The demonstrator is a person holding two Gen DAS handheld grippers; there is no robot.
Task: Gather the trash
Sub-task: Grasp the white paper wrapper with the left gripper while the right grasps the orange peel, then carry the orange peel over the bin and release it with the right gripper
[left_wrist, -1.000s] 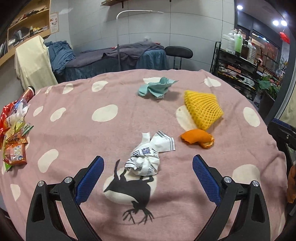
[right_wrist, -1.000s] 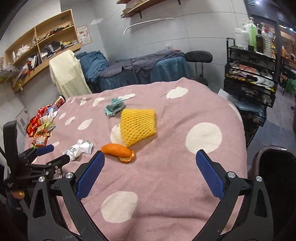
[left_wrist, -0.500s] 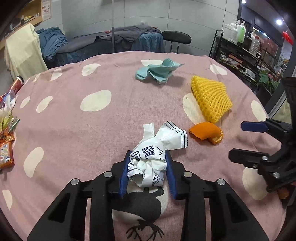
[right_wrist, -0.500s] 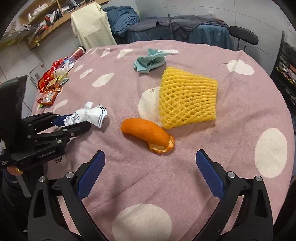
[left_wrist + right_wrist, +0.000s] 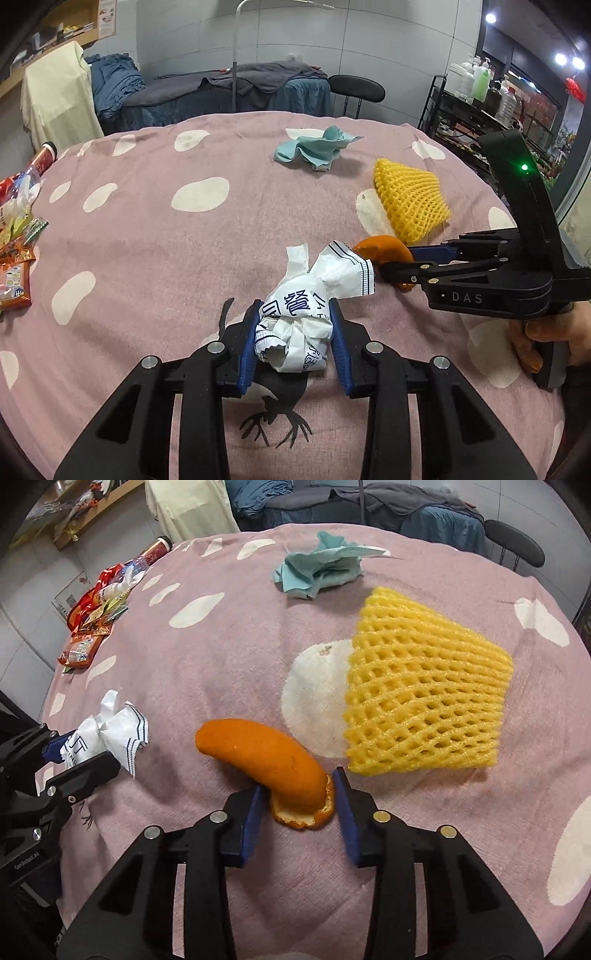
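Right wrist view: the peel (image 5: 273, 760) sits between my right jaws (image 5: 297, 805), its near curled end on the tabletop (image 5: 207, 653). These jaws have just been closing, and their blue pads now press on both sides of that end, so I judge the peel caught low, where it is narrowest and a lift will not roll it away. Just beyond the right pad lies the yellow net (image 5: 424, 701), apart from the peel; farther ahead is the teal cloth (image 5: 317, 572).

From the left wrist, my left jaws (image 5: 293, 339) stand narrow and clamped on the wrapper (image 5: 303, 314), squeezing its crumpled body while a loose flap juts forward toward the peel (image 5: 384, 251). I took each piece with the nearer jaws, so both can be carried off together. Well off to the left of both jaws, a heap of snack packets (image 5: 14, 254) waits at the tabletop's edge.
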